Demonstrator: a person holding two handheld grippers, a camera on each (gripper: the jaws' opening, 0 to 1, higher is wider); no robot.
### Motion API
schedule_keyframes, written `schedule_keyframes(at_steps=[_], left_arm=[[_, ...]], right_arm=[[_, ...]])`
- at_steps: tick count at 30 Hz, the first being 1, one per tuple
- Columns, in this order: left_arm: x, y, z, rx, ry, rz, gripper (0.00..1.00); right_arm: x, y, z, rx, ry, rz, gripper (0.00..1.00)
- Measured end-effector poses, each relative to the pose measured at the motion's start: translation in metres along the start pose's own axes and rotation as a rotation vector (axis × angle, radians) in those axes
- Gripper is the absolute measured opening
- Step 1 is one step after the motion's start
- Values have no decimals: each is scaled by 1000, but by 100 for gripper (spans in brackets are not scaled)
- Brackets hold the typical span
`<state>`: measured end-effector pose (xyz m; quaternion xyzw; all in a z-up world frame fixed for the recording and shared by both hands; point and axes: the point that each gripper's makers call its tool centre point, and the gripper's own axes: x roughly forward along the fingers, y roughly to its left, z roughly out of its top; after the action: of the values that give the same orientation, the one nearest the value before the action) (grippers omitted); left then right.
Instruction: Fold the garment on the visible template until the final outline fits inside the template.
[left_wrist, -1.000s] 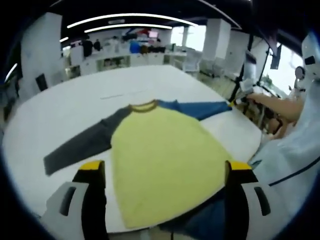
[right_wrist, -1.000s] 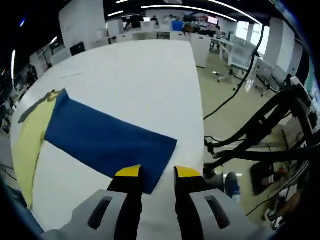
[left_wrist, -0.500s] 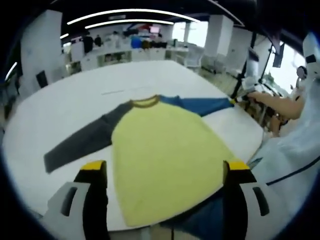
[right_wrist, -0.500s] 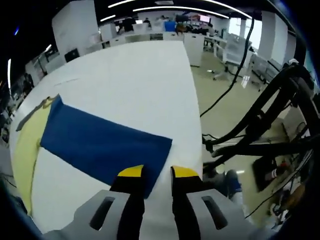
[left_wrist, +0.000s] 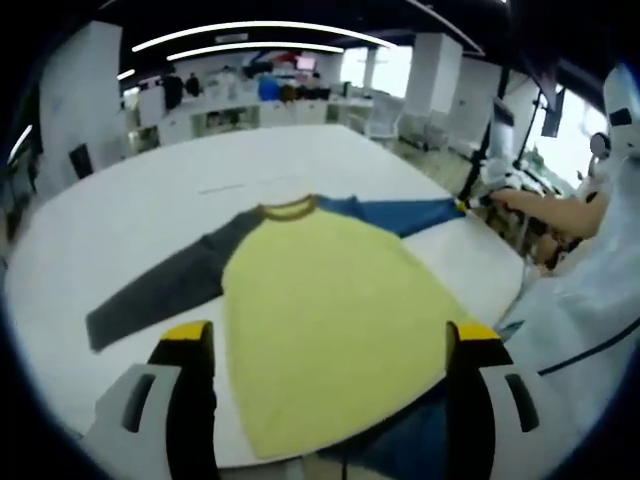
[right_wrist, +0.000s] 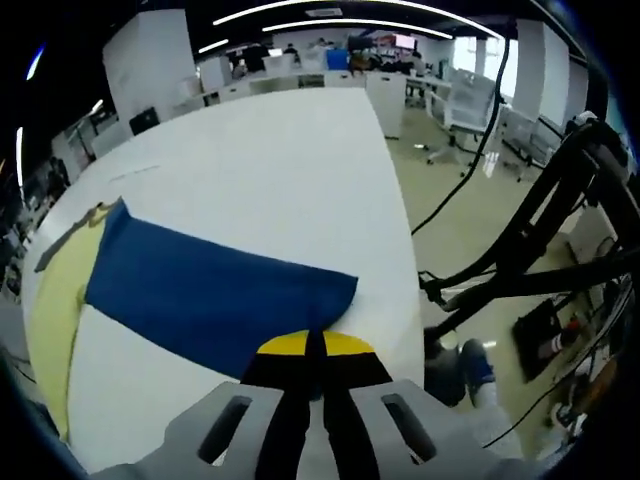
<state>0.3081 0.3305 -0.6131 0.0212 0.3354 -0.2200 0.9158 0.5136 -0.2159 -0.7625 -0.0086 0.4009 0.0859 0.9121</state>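
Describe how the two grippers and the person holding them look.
Left gripper: two pale grey jaws with black inner faces and yellow tips, each with a dark oval slot. Right gripper: same grey body, black jaws, yellow tips. The person's sleeve is white with a thin dark line.

The right gripper (right_wrist: 314, 345) has closed: its fingers (right_wrist: 283, 345), apart a second ago around the cuff of the blue sleeve (right_wrist: 215, 298) near the counter's edge, now meet, pinching that cuff.
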Motion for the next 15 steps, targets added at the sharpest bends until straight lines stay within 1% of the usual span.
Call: schedule_keyframes(at_steps=[6,11,13,15], left_arm=[[-3,0,1,10,-3,-18,94],[-7,3,5,22,-13,-17,95],[-8,2,7,32,-17,-27,96],[-9,3,6,36,-10,-30,96]], right_arm=[[-3,4,0,4,-7,-20,2],[-2,2,-1,28,3,-21,2],[-1,0,0,38,10,-21,2],[0,0,0,8,20,-33,2]])
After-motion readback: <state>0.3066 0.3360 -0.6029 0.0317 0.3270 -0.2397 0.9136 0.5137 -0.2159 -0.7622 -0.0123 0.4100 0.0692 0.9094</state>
